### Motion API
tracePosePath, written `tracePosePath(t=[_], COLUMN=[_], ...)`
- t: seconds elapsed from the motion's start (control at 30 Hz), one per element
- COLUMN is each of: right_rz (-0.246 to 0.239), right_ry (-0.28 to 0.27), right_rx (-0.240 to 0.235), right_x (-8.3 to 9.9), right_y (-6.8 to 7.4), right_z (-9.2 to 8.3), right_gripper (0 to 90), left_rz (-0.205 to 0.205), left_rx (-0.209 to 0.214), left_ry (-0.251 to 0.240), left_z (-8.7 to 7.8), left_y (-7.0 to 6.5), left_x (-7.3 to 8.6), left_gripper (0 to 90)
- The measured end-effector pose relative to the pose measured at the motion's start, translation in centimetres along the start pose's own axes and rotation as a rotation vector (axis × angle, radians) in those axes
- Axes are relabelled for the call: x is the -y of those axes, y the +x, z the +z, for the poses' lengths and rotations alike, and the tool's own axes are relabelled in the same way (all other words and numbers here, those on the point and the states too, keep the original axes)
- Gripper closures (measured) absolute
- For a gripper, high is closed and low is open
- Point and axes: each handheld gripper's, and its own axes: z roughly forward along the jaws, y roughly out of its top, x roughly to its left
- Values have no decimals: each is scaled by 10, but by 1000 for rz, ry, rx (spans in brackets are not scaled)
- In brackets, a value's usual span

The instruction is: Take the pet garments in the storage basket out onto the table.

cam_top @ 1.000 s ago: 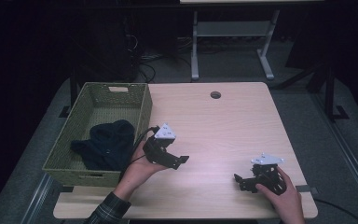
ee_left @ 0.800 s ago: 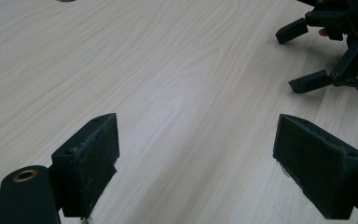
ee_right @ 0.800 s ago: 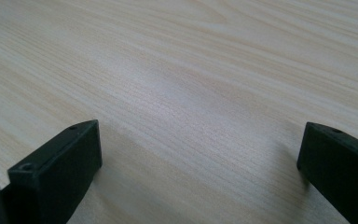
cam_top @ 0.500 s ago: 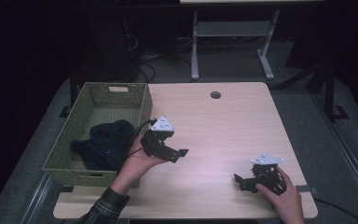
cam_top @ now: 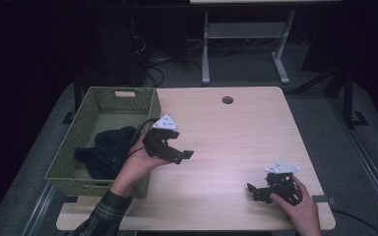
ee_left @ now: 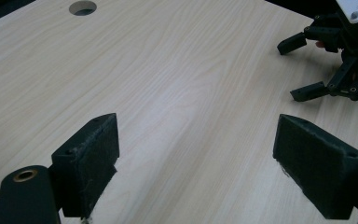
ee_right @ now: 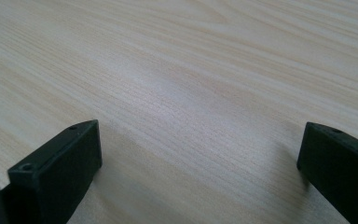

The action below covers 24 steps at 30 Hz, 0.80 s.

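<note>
The left gripper (cam_top: 177, 152) is held just off the tabletop (cam_top: 236, 132) near its left edge, beside the green basket (cam_top: 103, 98); the dark cloth (cam_top: 108, 150) is seen in the basket from the high view; in the left gripper view the jaws are spread wide on nothing, and the right gripper (ee_left: 328, 60) is caught farther off; the right gripper rests near the front right corner, jaws parted wide over bare wood.
</note>
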Motion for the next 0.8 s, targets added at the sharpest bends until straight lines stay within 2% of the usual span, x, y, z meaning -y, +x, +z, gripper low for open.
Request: tracePosePath(t=[0.37,0.53,0.8], right_rz=[-1,2,2], right_ry=[0,0,0], right_rx=[-1,-1,-1], right_x=[0,0,0], right_y=[0,0,0], right_z=[0,0,0], right_gripper=[0,0,0], left_rz=[-25,-48,-83], left_rx=[-27,-50,-113], left_ry=[-24,-34,-51], left_z=[-22,-35,-57], left_y=[19,31,48], left_x=[4,10,20], left_gripper=[140,140,140])
